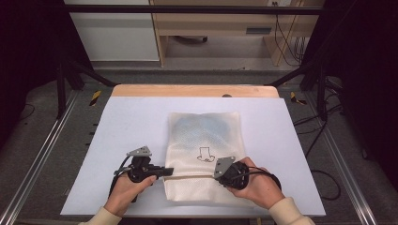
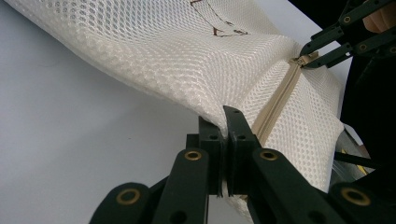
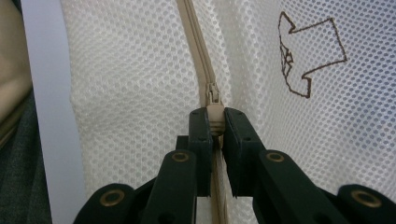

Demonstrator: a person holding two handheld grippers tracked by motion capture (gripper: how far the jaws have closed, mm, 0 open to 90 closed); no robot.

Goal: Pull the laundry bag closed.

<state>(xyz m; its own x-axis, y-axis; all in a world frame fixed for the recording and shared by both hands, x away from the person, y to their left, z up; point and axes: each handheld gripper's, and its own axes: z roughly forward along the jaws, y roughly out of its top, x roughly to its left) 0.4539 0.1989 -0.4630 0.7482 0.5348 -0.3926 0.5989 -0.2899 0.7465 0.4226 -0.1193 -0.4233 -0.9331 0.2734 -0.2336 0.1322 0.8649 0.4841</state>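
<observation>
**A:** Nearest to us are the person's two hands at the front edge of the bench (image 1: pixel 117 122), one pair of tongs in each. What have the left tongs (image 2: pixel 223 122) got?

**B:** They are clamped tight on the side edge of the white mesh laundry bag (image 1: pixel 205 140), right where the zipper (image 2: pixel 275 105) ends. A fold of the netting is pinched between the jaws and drawn up a little off the bench.

**A:** And the right tongs (image 3: pixel 214 122)?

**B:** Closed on the beige zipper pull (image 3: pixel 213 100), with the slider sitting just beyond the jaw tips. In the left gripper view you can see them at the far end of the zipper line, nipping that same tab.

**A:** Where does the bag lie?

**B:** Flat in the middle of the bench, its zipper end towards the person and a small brown shirt drawing (image 3: pixel 310 58) on the upper face. Something bluish shows faintly through the netting at the far end.

**A:** So which step is this?

**B:** I'd say working the zipper, one side anchoring and the other pulling. Whether it is being opened or shut I cannot tell.

**A:** What does the next move need?

**B:** Probably a steady pull along the zipper line, with the left grip keeping the fabric taut so the netting doesn't bunch or snag.
</observation>
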